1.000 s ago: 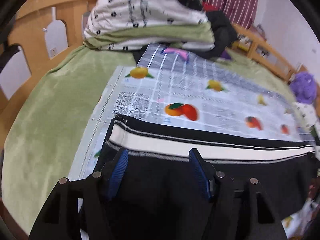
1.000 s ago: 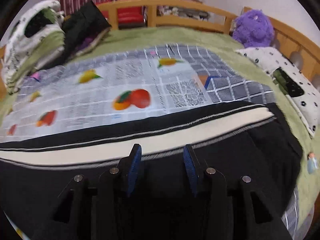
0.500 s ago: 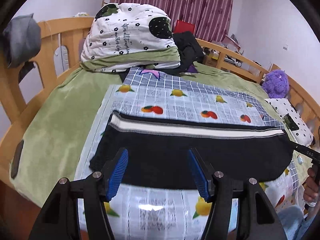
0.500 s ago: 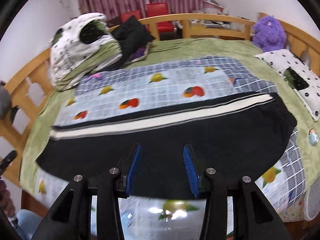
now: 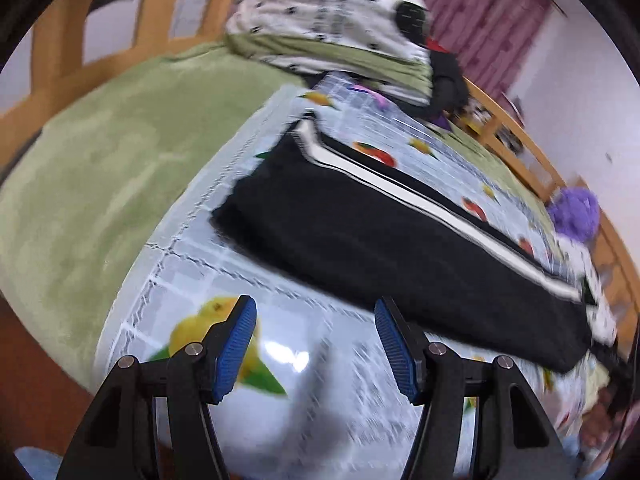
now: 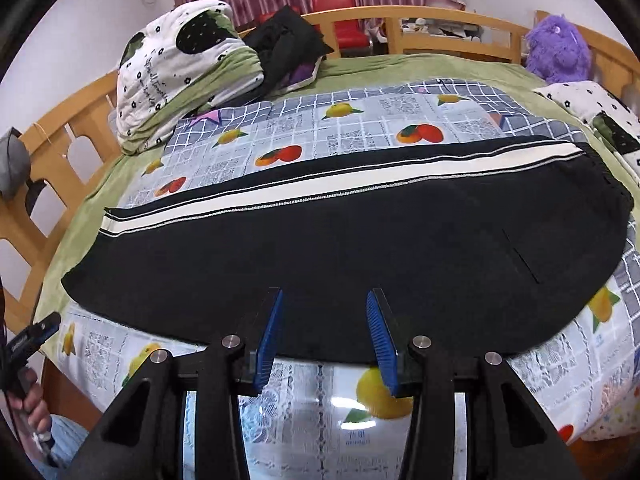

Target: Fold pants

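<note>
Black pants w/ a white side stripe lie flat along the fruit-print sheet on the bed, lengthwise parallel to the near edge, stripe on the far side. Left tool spread wide, empty, hovering over bare sheet near the bed's near edge, just short of the pants' hem; view blurred. Right tool also wide, holding nothing, tips over the pants' near edge. Folded bedding pile sits at the far left corner, purple plush at the far right.
</note>
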Available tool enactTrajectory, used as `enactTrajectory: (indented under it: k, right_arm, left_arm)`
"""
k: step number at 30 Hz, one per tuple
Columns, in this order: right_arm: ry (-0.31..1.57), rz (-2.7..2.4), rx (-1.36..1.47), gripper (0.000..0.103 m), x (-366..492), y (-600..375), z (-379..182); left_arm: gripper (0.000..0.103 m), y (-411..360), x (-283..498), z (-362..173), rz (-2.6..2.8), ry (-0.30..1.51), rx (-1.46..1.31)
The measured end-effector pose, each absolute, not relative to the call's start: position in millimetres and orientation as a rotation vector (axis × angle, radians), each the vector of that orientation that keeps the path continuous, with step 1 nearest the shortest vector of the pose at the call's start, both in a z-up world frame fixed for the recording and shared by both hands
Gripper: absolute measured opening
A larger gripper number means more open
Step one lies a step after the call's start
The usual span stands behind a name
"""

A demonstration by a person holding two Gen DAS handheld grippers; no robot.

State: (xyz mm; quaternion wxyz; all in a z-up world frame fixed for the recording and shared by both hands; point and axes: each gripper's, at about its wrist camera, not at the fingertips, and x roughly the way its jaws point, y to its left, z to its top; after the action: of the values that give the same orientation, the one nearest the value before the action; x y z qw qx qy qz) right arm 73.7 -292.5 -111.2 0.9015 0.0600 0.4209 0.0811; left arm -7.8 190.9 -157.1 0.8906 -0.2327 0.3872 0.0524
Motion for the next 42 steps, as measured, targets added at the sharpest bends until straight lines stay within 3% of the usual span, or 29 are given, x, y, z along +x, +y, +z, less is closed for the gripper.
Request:
enactTrajectory:
  k: [12,13,17,20,25,31,37,42]
  right_arm:
    - [0.937,0.147,0.165,0.043,103.5,-296.5,-144.8]
    - [0.940,0.143,0.162,0.043,104.0,-295.1,-146.5]
    - [0.943,0.136,0.144,0.043,102.8,-293.3,-147.5]
    - [0.922,0.115,0.134,0.043,94.6,-300.2,-143.4]
    - [0.900,0.087,0.189,0.043,78.4,-329.9,-137.4]
    - [0.882,0.053,0.248,0.043,61.8,-368.0,-135.2]
    - [0.864,0.020,0.360,0.043,47.4,-408.4,-133.5]
    - [0.853,0.021,0.398,0.043,35.3,-424.1,-134.4]
  left_arm:
    - [0.058,245.0,42.0,-202.3,0.162,0.699,-0.795]
    - [0.055,247.6,45.2,-203.5,0.174,0.690,-0.816]
    - [0.024,264.0,51.6,-209.6,0.219,0.694,-0.888]
    - [0.021,254.0,52.7,-197.2,0.259,0.680,-0.829]
    - [0.020,176.8,64.7,-123.5,0.259,0.590,-0.450]
    - [0.018,35.0,83.7,-60.7,-0.033,0.521,-0.240]
    - [0.017,-101.1,104.6,-88.1,-0.312,0.644,-0.201]
    - [0.018,-151.2,111.3,-144.5,-0.395,0.788,-0.255]
